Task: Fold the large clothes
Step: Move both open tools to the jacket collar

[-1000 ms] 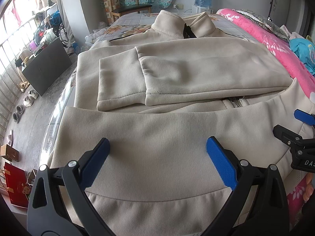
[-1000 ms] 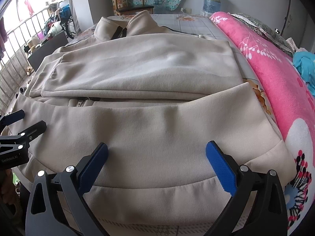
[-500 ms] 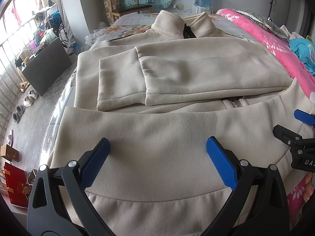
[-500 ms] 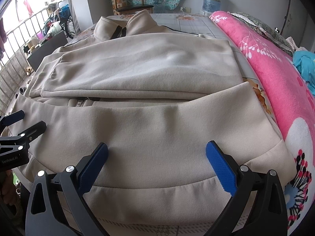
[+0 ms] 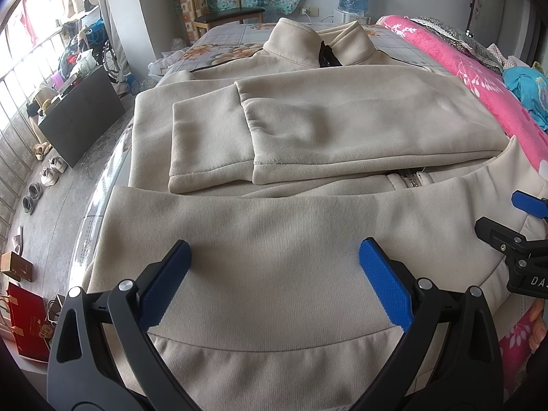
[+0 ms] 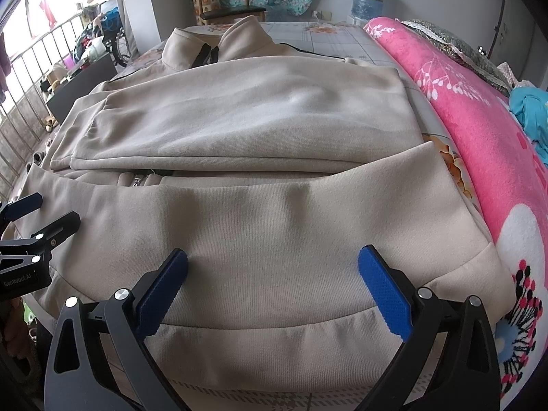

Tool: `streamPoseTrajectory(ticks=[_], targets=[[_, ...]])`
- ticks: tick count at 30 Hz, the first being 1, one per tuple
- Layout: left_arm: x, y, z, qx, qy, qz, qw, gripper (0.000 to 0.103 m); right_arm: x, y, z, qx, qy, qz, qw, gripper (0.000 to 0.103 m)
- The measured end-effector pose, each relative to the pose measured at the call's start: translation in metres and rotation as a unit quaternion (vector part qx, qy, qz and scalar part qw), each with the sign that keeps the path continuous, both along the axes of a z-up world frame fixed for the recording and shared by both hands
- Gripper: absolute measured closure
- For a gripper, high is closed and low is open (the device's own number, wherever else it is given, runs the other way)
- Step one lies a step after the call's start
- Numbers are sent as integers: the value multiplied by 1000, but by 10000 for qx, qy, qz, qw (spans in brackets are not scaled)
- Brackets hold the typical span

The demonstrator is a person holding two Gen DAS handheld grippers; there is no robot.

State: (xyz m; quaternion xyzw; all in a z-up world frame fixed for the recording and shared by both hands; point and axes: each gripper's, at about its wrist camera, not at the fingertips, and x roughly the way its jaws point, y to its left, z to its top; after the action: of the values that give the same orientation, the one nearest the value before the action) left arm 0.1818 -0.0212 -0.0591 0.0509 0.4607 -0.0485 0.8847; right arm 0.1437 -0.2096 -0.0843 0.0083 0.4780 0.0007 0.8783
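A large beige zip-up jacket (image 5: 308, 130) lies on the bed, collar at the far end, both sleeves folded across its chest. Its bottom part (image 5: 274, 239) is folded up over the zipper. It also shows in the right wrist view (image 6: 274, 123). My left gripper (image 5: 274, 263) is open just above the folded hem on the left side and holds nothing. My right gripper (image 6: 274, 270) is open above the hem on the right side, also empty. Each gripper shows at the other view's edge: the right one in the left wrist view (image 5: 513, 233), the left one in the right wrist view (image 6: 37, 219).
A pink floral blanket (image 6: 479, 130) runs along the bed's right side, with turquoise cloth (image 5: 527, 89) on it. The bed's left edge drops to a floor with shoes (image 5: 51, 171), a dark cabinet (image 5: 78, 116) and a red box (image 5: 27, 322). A chair (image 5: 226, 10) stands beyond the bed.
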Motion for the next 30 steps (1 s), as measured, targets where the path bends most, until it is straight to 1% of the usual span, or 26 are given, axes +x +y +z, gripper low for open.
streamPoseTrajectory(ticks=[5, 7, 8, 10, 12, 15, 17, 19, 20, 21, 22, 23, 24, 26, 27, 28, 29, 30], targets=[[1, 2, 5, -4, 19, -145, 9999, 8, 0, 0, 1, 9, 44, 95, 9999, 6], [-1, 9, 20, -94, -184, -203, 9996, 8, 2, 0, 2, 6, 117, 168, 9998, 6], [-1, 14, 32, -102, -351, -239, 9990, 8, 4, 0, 3, 14, 203, 204, 9996, 6], [0, 24, 56, -23, -696, -297, 9971, 8, 9, -2, 8, 123, 429, 235, 9987, 6], [5, 32, 78, 15, -970, -343, 9947, 8, 14, -4, 18, 272, 473, 264, 9982, 6], [23, 47, 118, -47, -1391, -424, 9894, 8, 24, -3, 52, 315, 141, 481, 9982, 6], [46, 52, 139, -179, -1454, -494, 9880, 8, 37, -1, 81, 213, -184, 660, 9974, 6], [74, 52, 151, -494, -1368, -588, 9876, 8, 57, 0, 107, 199, -414, 795, 9958, 6], [83, 53, 153, -585, -1327, -609, 9876, 8, 68, 0, 115, 256, -462, 842, 9951, 6], [103, 52, 154, -679, -1244, -603, 9881, 10, 82, -1, 124, 359, -505, 889, 9941, 6], [122, 49, 153, -730, -1158, -633, 9886, 13, 102, -2, 132, 468, -534, 925, 9932, 6], [135, 45, 151, -755, -1088, -663, 9890, 18, 121, -3, 137, 475, -536, 908, 9933, 6], [157, 40, 148, -837, -938, -662, 9899, 19, 135, -4, 140, 452, -546, 857, 9938, 6], [205, 30, 136, -1176, -485, -647, 9898, 23, 178, -5, 141, 417, -497, 700, 9954, 6], [225, 26, 127, -1342, -255, -600, 9888, 24, 201, -5, 139, 453, -421, 628, 9961, 6], [237, 24, 120, -1480, -84, -600, 9871, 24, 214, -5, 136, 468, -369, 581, 9965, 6], [259, 18, 108, -1661, 181, -557, 9844, 26, 237, -5, 129, 514, -256, 492, 9971, 6], [272, 14, 98, -1726, 358, -483, 9832, 27, 252, -5, 122, 567, -158, 425, 9974, 6]])
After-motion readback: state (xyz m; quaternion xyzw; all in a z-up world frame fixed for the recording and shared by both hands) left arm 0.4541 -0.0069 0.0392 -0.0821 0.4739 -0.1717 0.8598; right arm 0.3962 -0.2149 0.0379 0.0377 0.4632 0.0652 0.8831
